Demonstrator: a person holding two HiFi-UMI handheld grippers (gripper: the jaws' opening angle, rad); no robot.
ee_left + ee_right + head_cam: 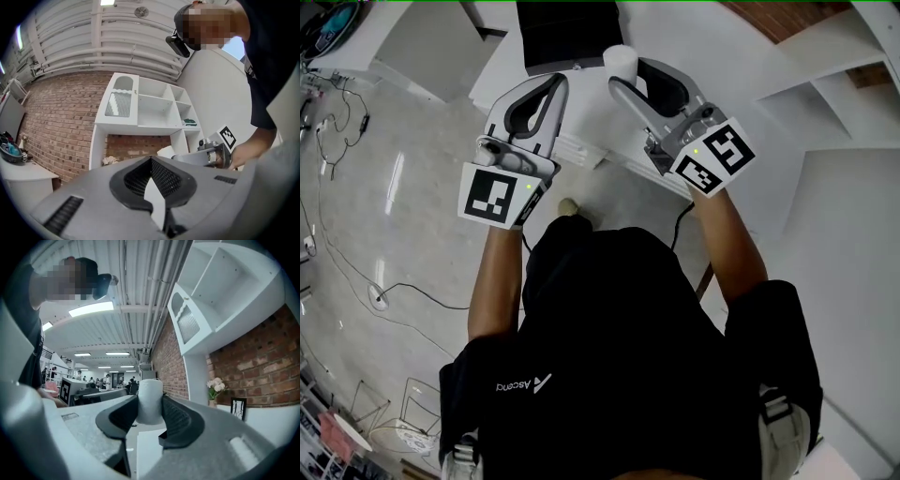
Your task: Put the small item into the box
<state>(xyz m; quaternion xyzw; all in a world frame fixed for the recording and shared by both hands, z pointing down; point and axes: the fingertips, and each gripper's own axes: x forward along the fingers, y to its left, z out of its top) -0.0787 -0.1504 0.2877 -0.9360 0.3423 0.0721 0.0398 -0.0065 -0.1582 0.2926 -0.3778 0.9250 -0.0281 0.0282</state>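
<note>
The small item is a white cylinder point(621, 62) point(150, 401). My right gripper point(625, 77) point(149, 412) is shut on it, its dark pads pressing both sides, and holds it up in the air. Just beyond it in the head view, a black box point(567, 33) stands on the white table point(741, 56). My left gripper point(557, 84) point(151, 161) is held beside the right one, shut, its tips touching with nothing between them. The left gripper view shows the right gripper point(206, 157) and the white cylinder point(165, 152) to its right.
A white shelf unit point(150, 108) stands against a brick wall point(61, 122). White flowers point(215, 386) and a small picture frame point(238, 408) sit by the wall. Cables point(356, 272) trail over the shiny floor at the left. The table's edge point(581, 150) lies under the grippers.
</note>
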